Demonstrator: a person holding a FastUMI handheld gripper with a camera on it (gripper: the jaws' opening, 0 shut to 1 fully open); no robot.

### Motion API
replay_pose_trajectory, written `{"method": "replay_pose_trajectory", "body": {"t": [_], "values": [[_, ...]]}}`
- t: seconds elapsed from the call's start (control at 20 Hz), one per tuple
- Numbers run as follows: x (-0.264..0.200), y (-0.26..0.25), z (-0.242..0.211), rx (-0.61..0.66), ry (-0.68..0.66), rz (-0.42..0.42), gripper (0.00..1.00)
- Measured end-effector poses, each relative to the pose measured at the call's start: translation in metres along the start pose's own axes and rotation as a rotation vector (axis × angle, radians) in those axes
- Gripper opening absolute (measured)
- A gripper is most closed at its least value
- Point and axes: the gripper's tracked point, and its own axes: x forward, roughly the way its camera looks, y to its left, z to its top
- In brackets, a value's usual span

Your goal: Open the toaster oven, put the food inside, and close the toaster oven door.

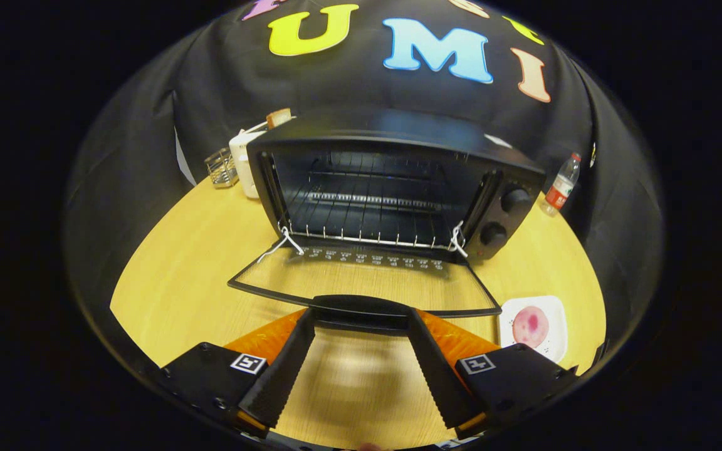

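Note:
The black toaster oven (398,134) stands on the wooden table (179,263) with its glass door (361,282) folded down flat toward me. Inside, the wire rack (367,213) is bare. The door's dark handle (361,307) lies straight across the tips of my gripper (361,319), which is open, the fingers spread about as wide as the handle is long. I cannot tell whether the tips touch it. The food, a round pink piece (530,326), rests on a white square plate (555,313) just right of the door's front corner and beside my right finger (442,369).
Two knobs (504,216) sit on the oven's right front panel. A plastic bottle (561,186) stands to the oven's right at the back. Behind its left side are a white toaster with bread (242,163) and a small wire basket (220,168).

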Motion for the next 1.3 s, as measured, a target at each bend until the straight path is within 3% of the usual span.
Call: {"method": "replay_pose_trajectory", "body": {"t": [0.5,1.0,1.3], "values": [[-0.028,-0.032,-0.02,0.031,0.005,-0.002,0.96],[-0.094,-0.14,-0.017,0.123,-0.066,-0.127,0.96],[-0.098,-0.209,-0.013,0.204,-0.053,-0.166,0.96]]}}
